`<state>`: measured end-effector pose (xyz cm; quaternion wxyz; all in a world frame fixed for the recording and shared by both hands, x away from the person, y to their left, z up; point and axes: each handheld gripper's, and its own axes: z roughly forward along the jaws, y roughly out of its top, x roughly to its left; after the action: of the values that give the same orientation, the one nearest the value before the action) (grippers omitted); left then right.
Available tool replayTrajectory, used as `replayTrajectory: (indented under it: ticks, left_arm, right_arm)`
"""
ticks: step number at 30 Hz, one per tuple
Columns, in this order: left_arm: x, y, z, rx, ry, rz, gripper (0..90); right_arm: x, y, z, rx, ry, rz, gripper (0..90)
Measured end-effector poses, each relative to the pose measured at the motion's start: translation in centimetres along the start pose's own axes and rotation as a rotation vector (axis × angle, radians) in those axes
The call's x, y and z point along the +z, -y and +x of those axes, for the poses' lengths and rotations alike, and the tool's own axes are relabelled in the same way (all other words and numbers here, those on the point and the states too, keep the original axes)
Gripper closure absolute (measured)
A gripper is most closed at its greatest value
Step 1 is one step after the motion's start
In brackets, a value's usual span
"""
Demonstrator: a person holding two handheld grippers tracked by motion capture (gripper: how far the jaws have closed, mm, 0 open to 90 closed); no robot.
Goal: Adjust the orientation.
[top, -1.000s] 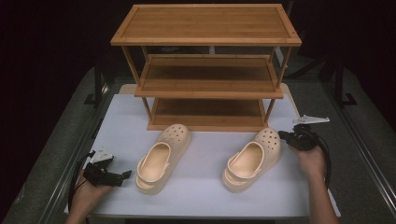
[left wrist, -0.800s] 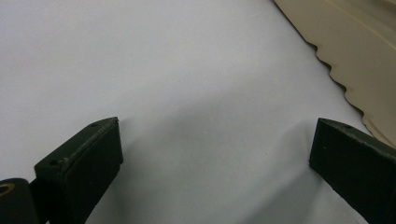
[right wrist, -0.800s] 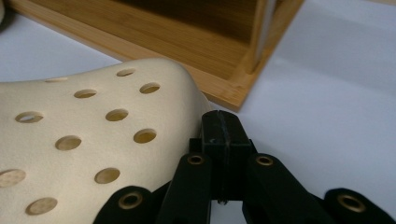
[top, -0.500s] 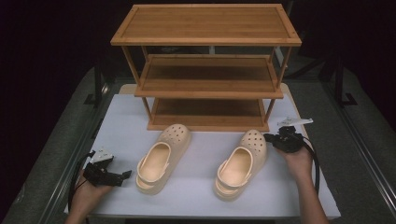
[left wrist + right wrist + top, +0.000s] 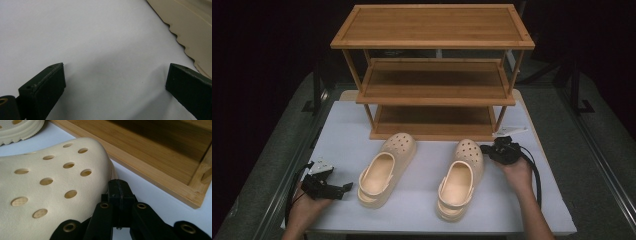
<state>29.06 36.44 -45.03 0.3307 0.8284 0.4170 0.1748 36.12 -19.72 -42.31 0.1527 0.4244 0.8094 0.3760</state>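
Two cream clogs lie on the white table in front of a wooden shoe rack (image 5: 437, 85). The left clog (image 5: 387, 167) points its toe at the rack. The right clog (image 5: 460, 177) lies a little askew, toe to the rack. My right gripper (image 5: 488, 149) is shut and its tip presses against the right side of that clog's holed toe (image 5: 50, 185); nothing sits between the jaws (image 5: 117, 188). My left gripper (image 5: 334, 190) rests low at the table's front left, open, with bare table between its jaws (image 5: 112, 85) and the left clog's sole edge (image 5: 190, 22) just beyond.
The rack's bottom shelf (image 5: 155, 157) runs close behind the right gripper. The other clog's sole (image 5: 20, 130) shows beyond the holed toe. A white tablecloth (image 5: 412, 220) covers the table; dark floor and stand legs (image 5: 579, 90) surround it.
The right hand has moved left with its shut gripper against the right clog's toe, and the clog has slid left and turned slightly. The left hand has stayed put.
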Motion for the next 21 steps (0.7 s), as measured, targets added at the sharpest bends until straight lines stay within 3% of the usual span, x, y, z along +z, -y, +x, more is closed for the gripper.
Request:
replayTrajectory:
  ticks: [8,12,16,21]
  left_arm:
    - [0.0,0.0,0.0,0.001,0.0,0.0,1.9]
    - [0.0,0.0,0.0,0.001,0.0,0.0,1.9]
    - [0.0,0.0,0.0,0.0,0.0,0.0,1.9]
    - [0.0,0.0,0.0,0.0,0.0,0.001,1.9]
  right_arm:
    - [-2.7,1.5,0.8,0.01,-0.045,-0.032,89.3]
    - [-3.7,3.2,1.9,-0.012,-0.053,-0.009,89.3]
    - [-3.6,4.4,2.8,-0.03,-0.065,0.014,89.3]
    - [-2.6,4.5,3.0,-0.032,-0.078,0.033,89.3]
